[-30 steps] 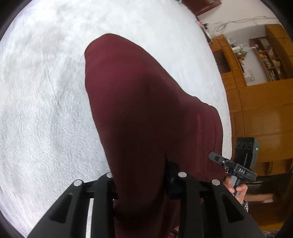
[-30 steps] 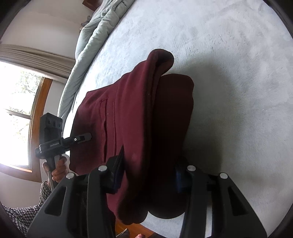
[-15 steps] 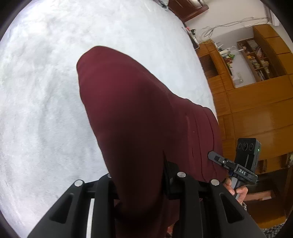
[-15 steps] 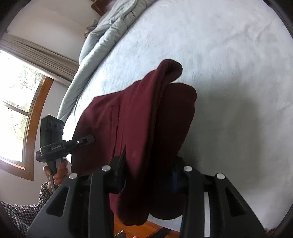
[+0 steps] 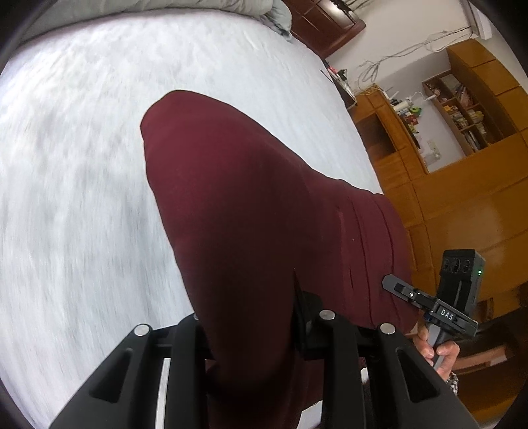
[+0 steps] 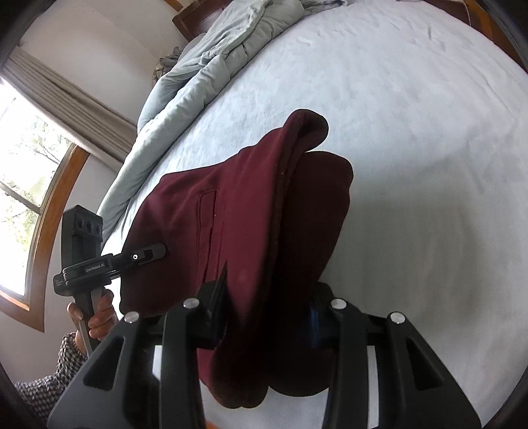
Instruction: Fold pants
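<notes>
The maroon pants [image 5: 250, 211] hang folded in the air above the white bed [image 5: 72, 184]. My left gripper [image 5: 254, 316] is shut on one end of the folded edge, the cloth bunched between its fingers. My right gripper [image 6: 267, 310] is shut on the other end of the pants [image 6: 250, 211], with several layers hanging between its fingers. The right gripper shows at the lower right of the left wrist view [image 5: 399, 290]. The left gripper shows at the left of the right wrist view [image 6: 155, 252]. The lower fold of the pants hangs over the bed; touching it or not, I cannot tell.
A grey duvet [image 6: 204, 72] lies bunched along the far side of the bed. A dark headboard [image 5: 323, 26] stands beyond it. Wooden cabinets and shelves [image 5: 462, 138] line the wall to the right. A window [image 6: 23, 184] with a curtain is at the left.
Both grippers have tilted up and lifted the pants; more of the far bed, duvet and room shows now. Both stay shut on the cloth.
</notes>
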Demonstrator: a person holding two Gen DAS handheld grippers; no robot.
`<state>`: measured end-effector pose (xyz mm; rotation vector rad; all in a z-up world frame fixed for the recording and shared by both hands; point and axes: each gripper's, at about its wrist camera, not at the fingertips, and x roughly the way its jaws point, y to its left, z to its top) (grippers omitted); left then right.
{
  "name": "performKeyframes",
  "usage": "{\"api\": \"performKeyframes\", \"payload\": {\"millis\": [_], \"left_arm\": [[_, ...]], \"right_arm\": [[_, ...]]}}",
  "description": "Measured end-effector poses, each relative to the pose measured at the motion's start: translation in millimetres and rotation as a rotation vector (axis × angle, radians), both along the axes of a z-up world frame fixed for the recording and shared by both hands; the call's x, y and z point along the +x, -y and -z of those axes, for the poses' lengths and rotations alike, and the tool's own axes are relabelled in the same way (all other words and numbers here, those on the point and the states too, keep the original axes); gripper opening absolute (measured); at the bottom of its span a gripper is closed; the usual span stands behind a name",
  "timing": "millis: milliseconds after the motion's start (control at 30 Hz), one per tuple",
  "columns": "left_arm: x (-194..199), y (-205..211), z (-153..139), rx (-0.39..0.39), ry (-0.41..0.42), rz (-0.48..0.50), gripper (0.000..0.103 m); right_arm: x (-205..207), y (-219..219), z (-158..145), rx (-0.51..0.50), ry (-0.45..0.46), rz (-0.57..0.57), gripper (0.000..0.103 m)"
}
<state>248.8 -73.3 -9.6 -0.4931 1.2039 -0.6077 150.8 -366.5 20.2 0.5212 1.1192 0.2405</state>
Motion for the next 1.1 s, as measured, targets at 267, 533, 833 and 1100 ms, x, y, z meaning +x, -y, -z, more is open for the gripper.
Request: {"api": "performKeyframes", "payload": {"millis": [267,533,833,1100], "left_arm": [[53,4,64,0.109,-0.091,-0.026,0.040],[32,-10,62,0.168,-0.072,-0.056,0.070],[-16,-13,26,0.339,0.020,-0.146,0.083],[-14,15,32,0.338,-0.018,-0.130,0.084]], "right_arm": [[58,11,70,-0.015,-0.142,0.036,0.044],[28,31,64,0.020,-0.101,0.089,0.061],[-5,7,42,0.102,-0.099,0.015,0.063],[5,3,56,0.198,-0.136,0.063,0.026]]}}
